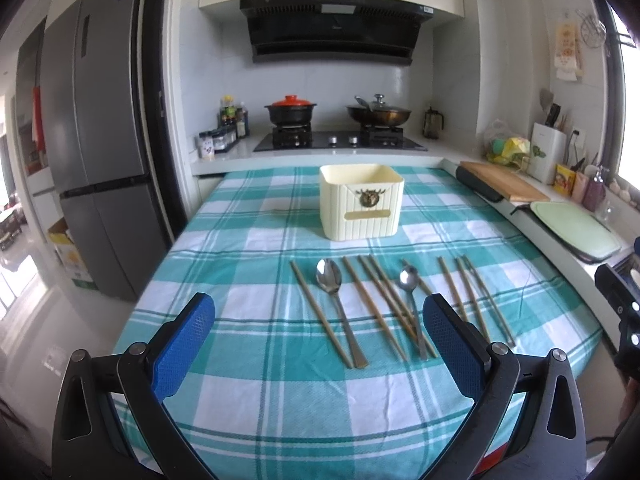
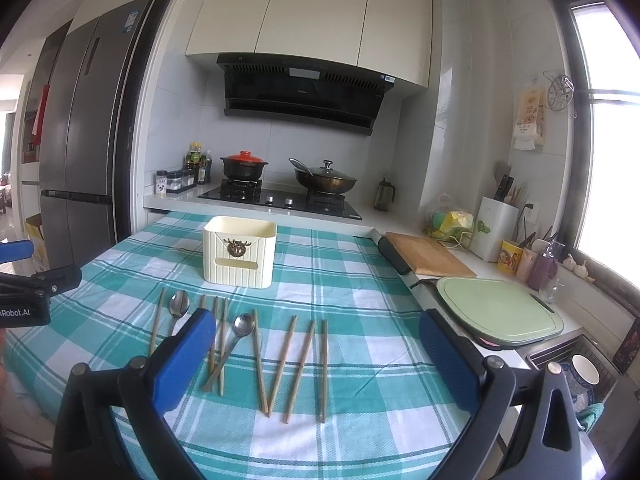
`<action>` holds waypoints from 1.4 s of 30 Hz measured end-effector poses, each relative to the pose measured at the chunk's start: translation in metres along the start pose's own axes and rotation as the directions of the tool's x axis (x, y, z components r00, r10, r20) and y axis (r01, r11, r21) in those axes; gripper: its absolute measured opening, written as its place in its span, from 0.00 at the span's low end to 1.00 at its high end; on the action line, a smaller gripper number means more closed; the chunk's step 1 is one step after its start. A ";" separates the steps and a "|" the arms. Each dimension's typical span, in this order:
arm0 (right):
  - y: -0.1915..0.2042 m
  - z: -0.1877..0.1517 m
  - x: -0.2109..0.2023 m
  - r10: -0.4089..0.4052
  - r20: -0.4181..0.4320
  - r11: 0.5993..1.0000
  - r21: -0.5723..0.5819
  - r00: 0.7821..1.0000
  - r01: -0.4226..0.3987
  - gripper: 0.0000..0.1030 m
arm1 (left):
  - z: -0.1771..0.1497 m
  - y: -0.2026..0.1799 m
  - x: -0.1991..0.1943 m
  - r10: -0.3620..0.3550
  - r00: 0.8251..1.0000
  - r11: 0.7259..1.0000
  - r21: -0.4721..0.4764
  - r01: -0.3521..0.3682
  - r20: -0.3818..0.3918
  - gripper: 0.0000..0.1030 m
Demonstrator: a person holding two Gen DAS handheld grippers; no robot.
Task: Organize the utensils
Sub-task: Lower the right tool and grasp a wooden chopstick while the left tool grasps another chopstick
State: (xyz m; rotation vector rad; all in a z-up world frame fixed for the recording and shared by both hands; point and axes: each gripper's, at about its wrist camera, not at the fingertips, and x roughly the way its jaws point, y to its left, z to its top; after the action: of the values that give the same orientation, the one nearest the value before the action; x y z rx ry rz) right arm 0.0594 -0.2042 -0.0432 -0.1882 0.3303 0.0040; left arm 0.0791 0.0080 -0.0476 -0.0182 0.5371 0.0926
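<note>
- Two metal spoons lie on the teal-and-white checked tablecloth [image 1: 248,360]: the larger steel spoon [image 1: 336,300] towards the left and the smaller steel spoon [image 1: 412,300] to its right, its handle crossing some of the chopsticks.
- Several brown wooden chopsticks [image 1: 376,308] are spread in a loose row with the spoons, bowls and tips pointing towards the far side of the table.
- The cream ribbed plastic holder box [image 1: 360,208], open at the top with a small brown emblem on its front, stands upright behind the row, near it but apart.
- The left gripper [image 1: 320,320] has its blue-padded fingers [image 1: 184,344] spread wide, holding nothing, above the near part of the cloth in front of the utensils.
- The right gripper [image 2: 316,338] is likewise wide apart and empty, over the right-hand chopsticks.
- A green cutting board [image 2: 496,312] and a wooden cutting board [image 2: 428,254] lie on the counter to the right.
</note>
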 end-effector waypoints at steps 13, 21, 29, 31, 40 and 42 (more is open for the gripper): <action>-0.001 -0.011 0.034 -0.005 -0.088 1.000 -0.018 0.996 0.004 1.00 | -0.006 -0.001 0.041 0.036 0.993 0.999 0.020 -0.034 -0.108 1.00; -0.003 -0.017 0.060 -0.009 -0.152 1.000 -0.027 0.988 0.005 1.00 | -0.008 0.000 0.066 0.053 0.986 0.998 0.025 -0.050 -0.158 1.00; -0.003 -0.020 0.086 0.002 -0.196 0.999 -0.031 0.981 -0.008 1.00 | -0.009 0.004 0.091 0.050 0.979 0.999 0.015 -0.048 -0.200 1.00; -0.004 -0.022 0.094 -0.001 -0.215 0.999 -0.038 0.977 -0.007 1.00 | -0.010 0.008 0.095 0.020 0.979 1.000 -0.013 -0.023 -0.204 1.00; -0.032 -0.041 0.144 0.013 -0.346 1.000 0.013 0.938 -0.010 1.00 | -0.023 0.031 0.146 -0.045 0.934 0.993 -0.114 0.005 -0.355 1.00; -0.041 -0.046 0.159 0.033 -0.392 0.999 0.034 0.919 -0.021 1.00 | -0.022 0.038 0.161 -0.066 0.923 0.988 -0.154 0.008 -0.378 1.00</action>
State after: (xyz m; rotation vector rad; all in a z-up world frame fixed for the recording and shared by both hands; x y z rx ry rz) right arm 0.1967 -0.2570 -0.1304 -0.1542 0.7348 -0.0117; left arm 0.2019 0.0579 -0.1486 -0.1968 0.9210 0.0923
